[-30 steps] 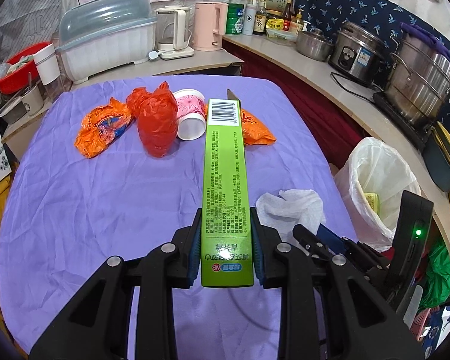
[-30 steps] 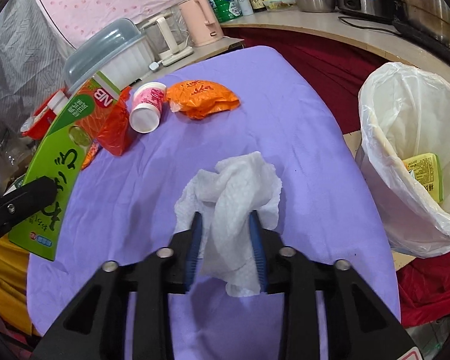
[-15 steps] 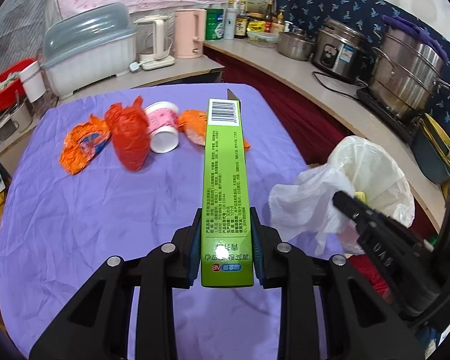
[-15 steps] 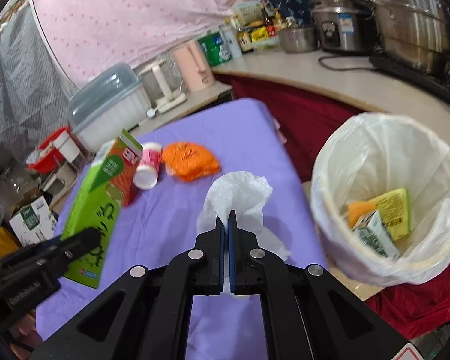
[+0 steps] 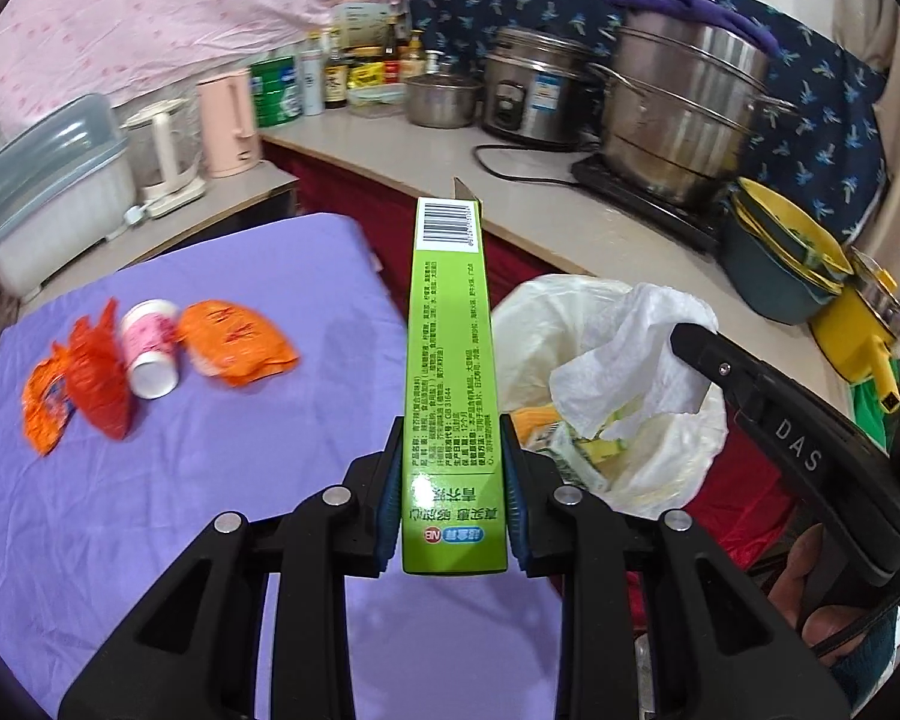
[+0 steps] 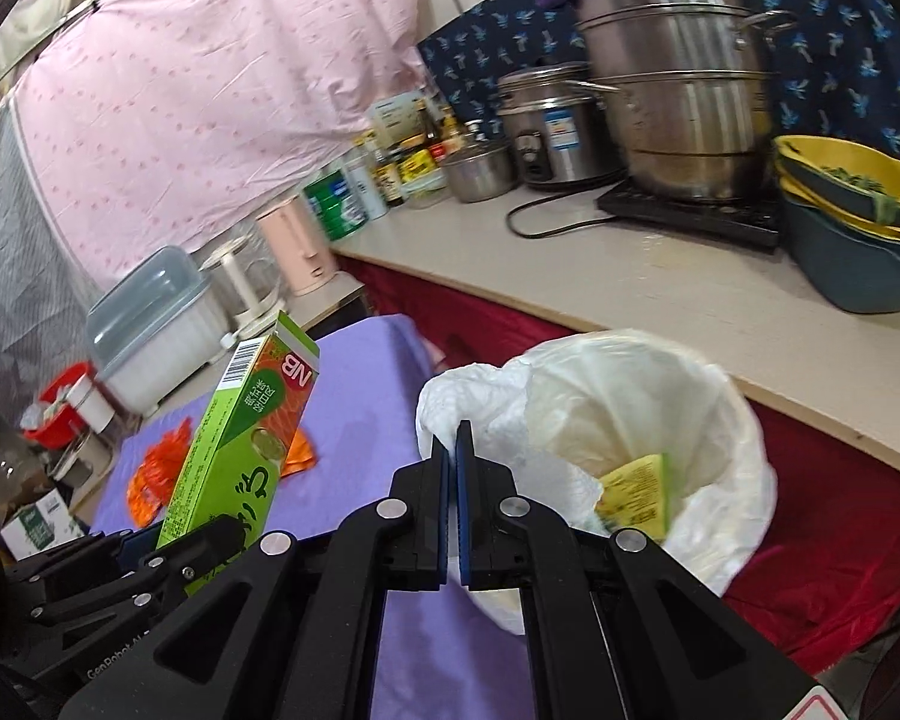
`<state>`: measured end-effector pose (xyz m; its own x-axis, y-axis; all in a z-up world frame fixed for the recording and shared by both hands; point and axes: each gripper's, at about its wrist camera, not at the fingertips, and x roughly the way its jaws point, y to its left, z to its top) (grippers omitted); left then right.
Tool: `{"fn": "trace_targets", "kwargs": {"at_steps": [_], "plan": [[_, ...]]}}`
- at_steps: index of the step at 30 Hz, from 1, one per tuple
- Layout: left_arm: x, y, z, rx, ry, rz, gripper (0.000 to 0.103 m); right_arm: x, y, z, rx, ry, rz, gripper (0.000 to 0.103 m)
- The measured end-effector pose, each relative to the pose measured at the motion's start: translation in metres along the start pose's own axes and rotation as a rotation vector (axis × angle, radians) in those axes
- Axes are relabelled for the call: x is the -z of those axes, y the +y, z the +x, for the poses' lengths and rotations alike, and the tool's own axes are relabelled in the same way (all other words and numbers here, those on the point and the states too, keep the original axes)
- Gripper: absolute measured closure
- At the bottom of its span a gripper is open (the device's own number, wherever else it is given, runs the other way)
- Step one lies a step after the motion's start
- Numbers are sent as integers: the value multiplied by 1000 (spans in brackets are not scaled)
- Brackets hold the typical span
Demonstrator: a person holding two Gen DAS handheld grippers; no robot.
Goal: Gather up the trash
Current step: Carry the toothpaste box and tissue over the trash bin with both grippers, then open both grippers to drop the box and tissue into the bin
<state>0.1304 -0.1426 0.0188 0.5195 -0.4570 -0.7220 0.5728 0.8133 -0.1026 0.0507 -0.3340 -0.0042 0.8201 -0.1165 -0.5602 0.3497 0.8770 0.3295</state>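
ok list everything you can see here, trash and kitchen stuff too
green carton: 1, lime green, clamped in the left gripper
tissue: 1, white, crumpled, pinched by the right gripper over the bin
trash bin: 1, white liner, beside the table, yellow cartons inside
orange wrappers: 2, on the purple tablecloth, either side of the cup
red bag: 1, crumpled, left of the cup
paper cup: 1, pink and white, lying on its side
tablecloth: 1, purple
steamer pot: 1, steel, on the counter
rice cooker: 1, steel, on the counter
pink kettle: 1, side counter
left gripper: black, shut
right gripper: black, shut
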Motion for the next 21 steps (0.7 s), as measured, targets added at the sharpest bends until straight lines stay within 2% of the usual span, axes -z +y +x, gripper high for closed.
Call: {"fn": "trace_targets", "kwargs": {"at_steps": [10,21], "plan": [[-8,-56,42,51,62,86,76,-4,-61,9,89,16,75,100],[-4,-71,80,50,140,114,75,2,-78,23,100,42,119,100]]}}
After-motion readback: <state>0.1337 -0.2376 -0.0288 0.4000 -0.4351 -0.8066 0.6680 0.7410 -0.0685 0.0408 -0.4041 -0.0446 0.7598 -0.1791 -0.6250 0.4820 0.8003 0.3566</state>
